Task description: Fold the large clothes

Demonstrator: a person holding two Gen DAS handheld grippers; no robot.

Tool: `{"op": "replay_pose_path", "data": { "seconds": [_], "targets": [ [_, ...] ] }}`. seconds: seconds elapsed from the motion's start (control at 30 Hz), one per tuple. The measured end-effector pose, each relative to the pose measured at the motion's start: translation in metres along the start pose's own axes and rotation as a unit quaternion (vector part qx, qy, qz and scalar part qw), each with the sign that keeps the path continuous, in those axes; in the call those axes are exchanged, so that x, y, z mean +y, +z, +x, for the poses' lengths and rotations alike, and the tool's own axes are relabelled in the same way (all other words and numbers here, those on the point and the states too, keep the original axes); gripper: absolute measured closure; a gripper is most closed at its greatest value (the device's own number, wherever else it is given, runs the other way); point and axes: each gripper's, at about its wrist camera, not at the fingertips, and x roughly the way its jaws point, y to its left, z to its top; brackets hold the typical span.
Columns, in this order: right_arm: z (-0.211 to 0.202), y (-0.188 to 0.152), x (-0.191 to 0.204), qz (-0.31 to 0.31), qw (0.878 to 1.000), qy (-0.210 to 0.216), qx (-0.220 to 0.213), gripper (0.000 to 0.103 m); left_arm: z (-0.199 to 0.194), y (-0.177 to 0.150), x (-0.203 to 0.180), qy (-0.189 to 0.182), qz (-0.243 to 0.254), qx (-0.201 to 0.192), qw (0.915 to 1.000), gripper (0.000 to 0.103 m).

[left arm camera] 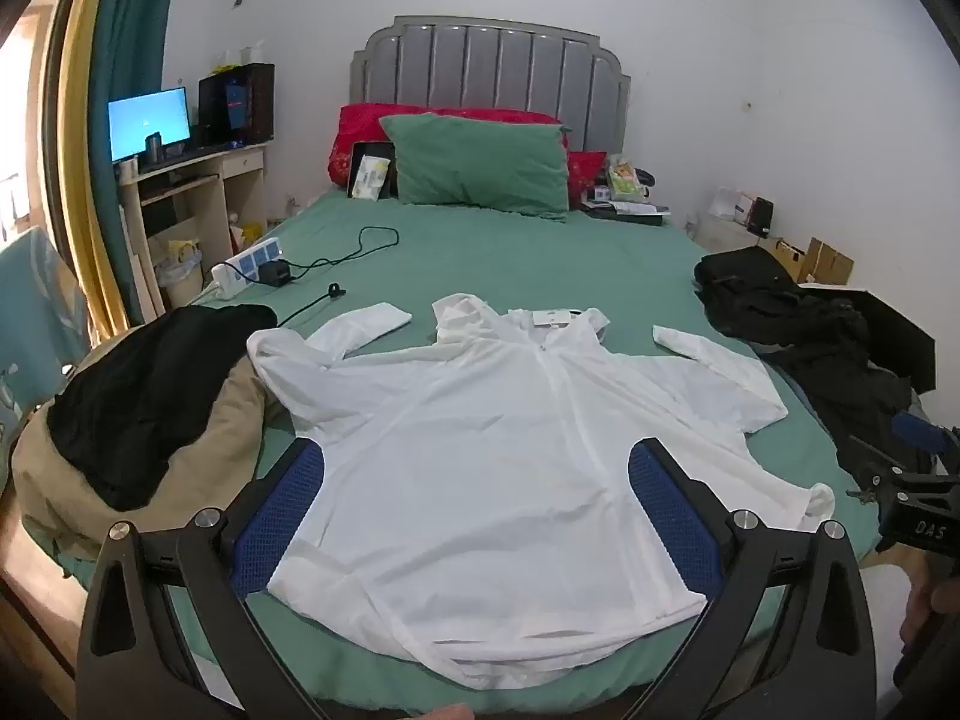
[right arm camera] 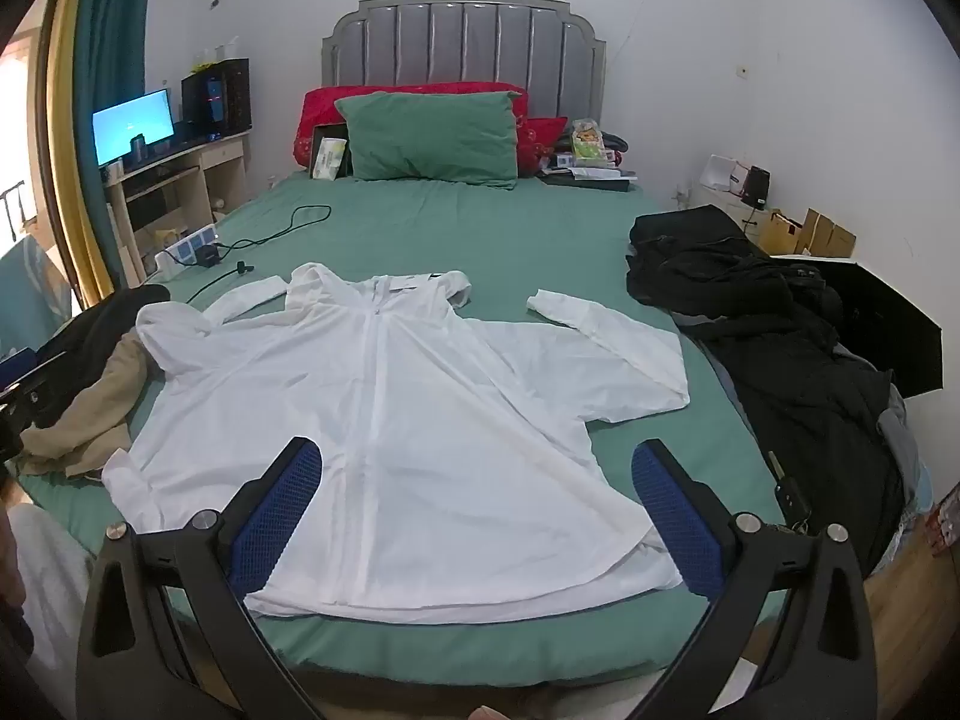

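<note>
White hooded jacket (left arm camera: 480,468), spread flat on green bed (left arm camera: 510,252); left gripper (left arm camera: 474,516) and right gripper (right arm camera: 477,516) both gape wide, empty: best pinch each sleeve cuff cleanly, fold inward.

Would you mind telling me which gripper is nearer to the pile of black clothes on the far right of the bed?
Right. The right gripper hangs open over the white jacket, its right finger beside the black clothes. The left gripper sits further left, also open.
</note>
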Motion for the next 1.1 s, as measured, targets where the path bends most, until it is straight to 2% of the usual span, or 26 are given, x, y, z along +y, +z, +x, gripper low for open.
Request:
{"op": "replay_pose_path", "data": {
  "seconds": [0.2,0.3,0.37,0.83,1.1],
  "targets": [
    [-0.001,0.000,-0.001,0.001,1.000,-0.001,-0.001,0.001,0.003,-0.001,-0.002,0.004,0.000,-0.003,1.0000,0.000],
    [-0.001,0.000,0.001,0.000,1.000,-0.002,-0.002,0.001,-0.004,-0.005,0.015,-0.004,-0.010,-0.014,0.9998,0.000],
    [-0.003,0.001,0.004,0.000,1.000,-0.002,-0.003,0.001,-0.005,-0.003,0.005,0.002,-0.002,-0.012,0.9999,0.000],
    [-0.004,0.001,0.002,0.002,1.000,0.002,-0.002,0.001,0.000,-0.005,0.011,-0.010,-0.015,0.012,0.9998,0.000],
    [-0.005,0.000,0.002,0.003,1.000,0.002,-0.002,0.001,-0.001,-0.007,0.011,-0.010,-0.014,0.007,0.9998,0.000]
  ]
}}
